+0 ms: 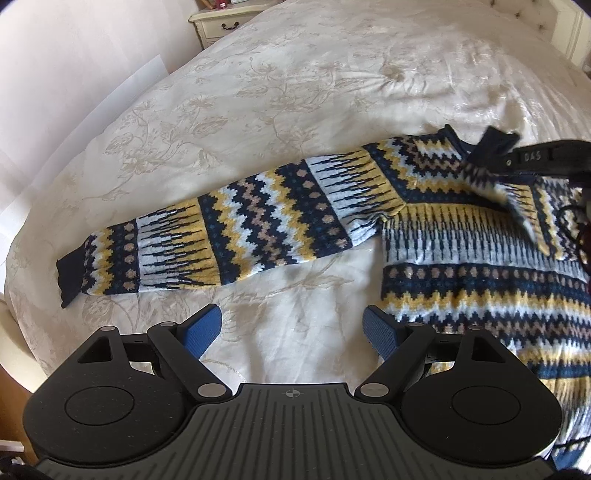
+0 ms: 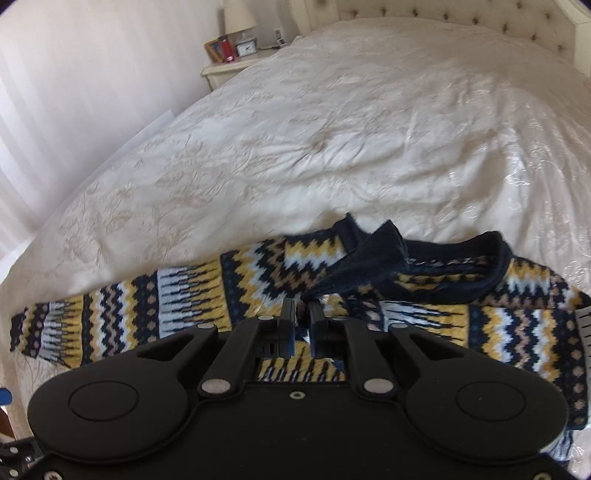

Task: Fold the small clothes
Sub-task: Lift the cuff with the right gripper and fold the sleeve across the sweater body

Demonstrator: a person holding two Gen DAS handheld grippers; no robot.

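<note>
Left wrist view: bedside cabinet (image 1: 218, 24) at upper left, cream, with a dark drop handle on its drawer. The bed (image 1: 258, 92) fills the frame, covered by a cream quilted spread with a faint woven floral pattern, slightly rumpled. On it lies the sweater (image 1: 480, 258), a thick knit in navy, mustard, pale blue and tan zigzag and dot bands. One sleeve (image 1: 221, 229) stretches flat toward the left, ending in a plain navy ribbed cuff. The left hand-held gripper (image 1: 291, 328) hovers over bare spread just below the sleeve, jaws spread wide, blue textured pads holding nothing. At right, the right hand-held gripper (image 1: 517, 160) comes in over the neckline with the other sleeve's cuff, folded across the chest.

Right wrist view: pale striped wall at left; nightstand items include a small clock (image 2: 245, 48) and a red object, too small to identify. A tufted headboard (image 2: 461, 16) runs along the top right. The right gripper's jaws are nearly closed with knit fabric pinched between the pads, a narrow gap showing. The ribbed navy collar (image 2: 480, 266) curves just beyond the fingertips.
</note>
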